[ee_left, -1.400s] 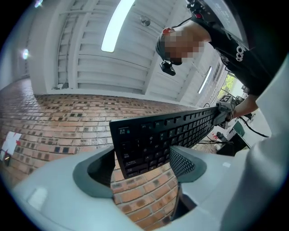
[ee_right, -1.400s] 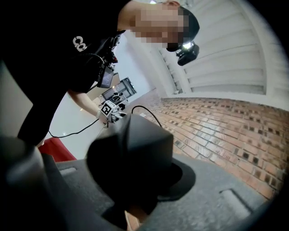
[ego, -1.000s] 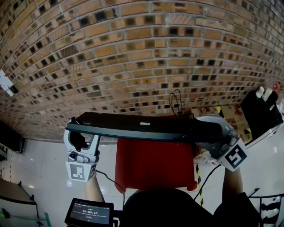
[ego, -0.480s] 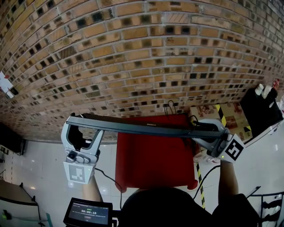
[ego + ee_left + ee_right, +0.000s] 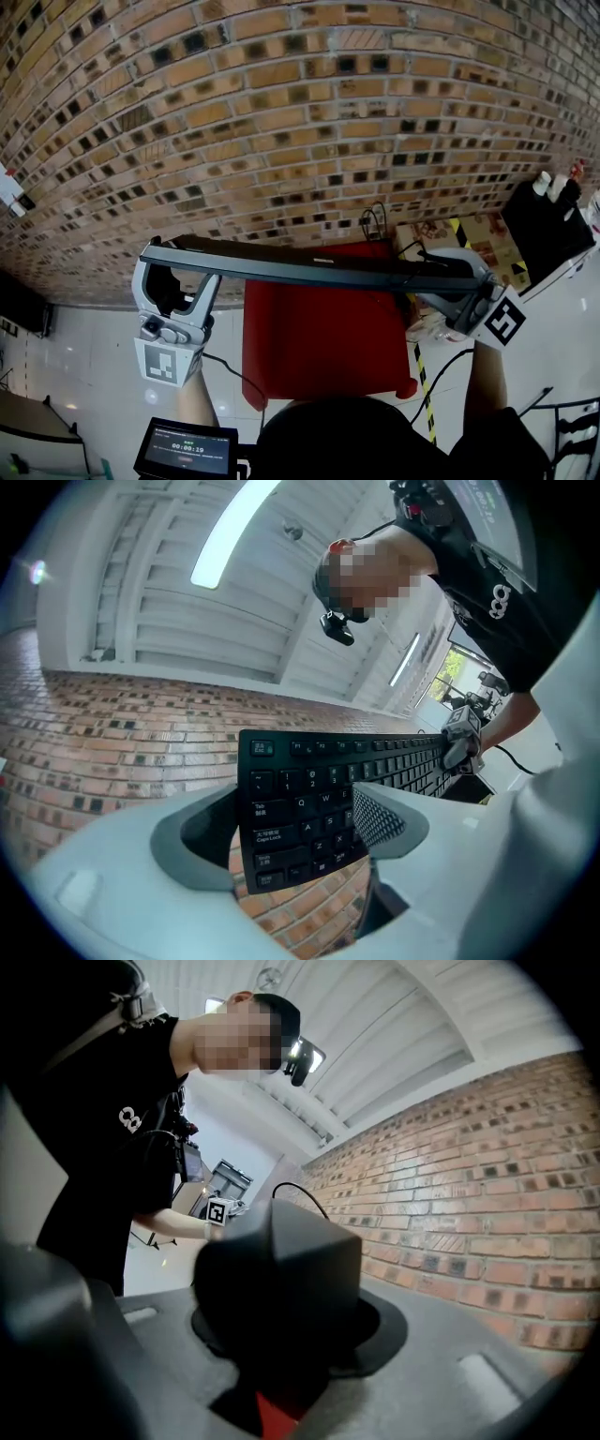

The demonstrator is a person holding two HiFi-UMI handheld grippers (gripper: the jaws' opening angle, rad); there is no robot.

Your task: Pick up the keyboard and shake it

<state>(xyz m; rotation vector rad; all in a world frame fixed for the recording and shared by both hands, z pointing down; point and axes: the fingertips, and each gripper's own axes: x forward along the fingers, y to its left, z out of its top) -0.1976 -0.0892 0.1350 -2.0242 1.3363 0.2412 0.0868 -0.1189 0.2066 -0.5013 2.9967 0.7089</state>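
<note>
While its jaws stand narrowly apart, the left gripper [image 5: 298, 841] clamps the keyboard [image 5: 314, 775].

A red square table [image 5: 323, 328] stands on a glossy white floor [image 5: 84, 366] before a brown brick wall [image 5: 281, 112]. A looped black cable [image 5: 375, 217] rises at the table's far edge; a printed cardboard box [image 5: 441, 234] sits beside its far right corner.

The keyboard [image 5: 279, 1283] is a dark blur close in the right gripper view, its keys hidden there.
</note>
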